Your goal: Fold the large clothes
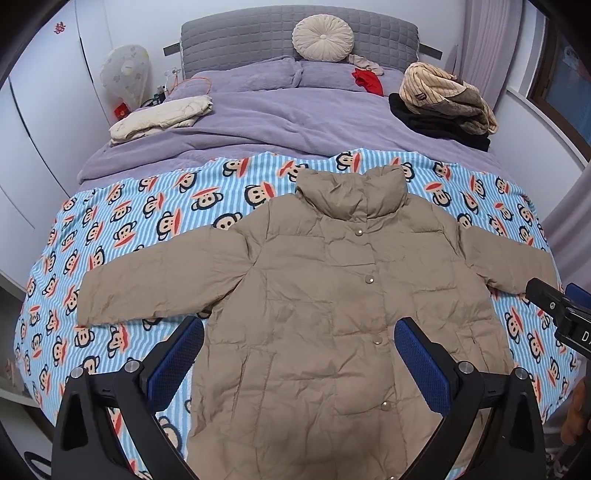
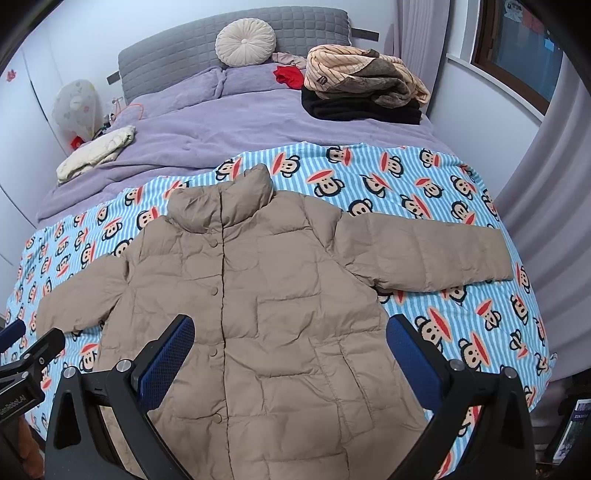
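Note:
A tan puffer jacket (image 1: pixel 332 288) lies flat and face up on a blue striped monkey-print blanket (image 1: pixel 155 221), collar toward the headboard, both sleeves spread out sideways, snaps shut. It also shows in the right wrist view (image 2: pixel 266 295). My left gripper (image 1: pixel 299 354) is open and empty, hovering above the jacket's lower body. My right gripper (image 2: pixel 290 354) is open and empty, also above the lower body. The right gripper also shows at the edge of the left wrist view (image 1: pixel 561 310), by the jacket's right cuff. The left gripper shows in the right wrist view (image 2: pixel 26 354) near the left cuff.
A folded cream garment (image 1: pixel 162 116) lies at the bed's left. A pile of beige, brown and black clothes (image 1: pixel 447 99) sits at the right. A round cushion (image 1: pixel 323 33), a red item (image 1: pixel 367 81) and purple bedding (image 1: pixel 258 118) are beyond. Curtains (image 2: pixel 546 184) hang right.

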A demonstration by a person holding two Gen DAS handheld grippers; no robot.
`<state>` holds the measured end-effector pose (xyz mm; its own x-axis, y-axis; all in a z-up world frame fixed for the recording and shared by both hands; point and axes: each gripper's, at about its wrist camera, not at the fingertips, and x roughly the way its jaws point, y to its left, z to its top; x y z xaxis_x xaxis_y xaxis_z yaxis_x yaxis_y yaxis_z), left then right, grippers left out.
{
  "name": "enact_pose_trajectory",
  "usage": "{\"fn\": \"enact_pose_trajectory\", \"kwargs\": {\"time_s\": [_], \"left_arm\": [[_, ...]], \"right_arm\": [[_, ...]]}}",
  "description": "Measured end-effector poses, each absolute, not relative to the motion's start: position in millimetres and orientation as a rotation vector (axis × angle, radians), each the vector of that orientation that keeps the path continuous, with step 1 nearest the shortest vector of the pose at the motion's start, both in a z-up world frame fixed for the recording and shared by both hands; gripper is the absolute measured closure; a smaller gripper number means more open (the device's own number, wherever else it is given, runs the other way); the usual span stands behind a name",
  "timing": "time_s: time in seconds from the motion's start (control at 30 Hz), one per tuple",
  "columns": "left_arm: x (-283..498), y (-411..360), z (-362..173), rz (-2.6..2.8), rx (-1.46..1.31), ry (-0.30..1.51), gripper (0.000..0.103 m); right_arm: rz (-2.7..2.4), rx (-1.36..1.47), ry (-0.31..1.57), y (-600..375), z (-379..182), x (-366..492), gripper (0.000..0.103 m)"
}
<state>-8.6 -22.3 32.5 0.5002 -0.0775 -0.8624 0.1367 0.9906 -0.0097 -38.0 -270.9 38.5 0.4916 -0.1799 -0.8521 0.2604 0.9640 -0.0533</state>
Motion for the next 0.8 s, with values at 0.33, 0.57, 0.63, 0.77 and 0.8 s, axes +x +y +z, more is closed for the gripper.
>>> {"fn": "enact_pose_trajectory", "kwargs": {"time_s": [0.33, 0.57, 0.63, 0.77, 0.8], "left_arm": [[-9.0, -19.4, 31.6, -0.133, 0.055, 1.048, 0.0], [-9.9, -19.8, 30.9, -0.129, 0.055, 1.047, 0.0], [-10.3, -19.9, 30.5, -0.128, 0.053, 1.05, 0.0], [-12.3, -18.6, 30.1, -0.126, 0.052, 1.05, 0.0], [-12.3, -18.5, 30.1, -0.126, 0.051, 1.05, 0.0]], "right_arm": [[-0.256, 0.075, 1.018, -265.4, 40.7, -36.1, 0.0], [-0.257, 0.075, 1.018, -265.1, 40.7, -36.0, 0.0], [-0.258, 0.076, 1.017, -265.1, 40.7, -36.4, 0.0], [-0.258, 0.076, 1.016, -264.0, 41.3, -36.1, 0.0], [-0.258, 0.075, 1.016, -263.8, 41.2, -35.9, 0.0]]}}
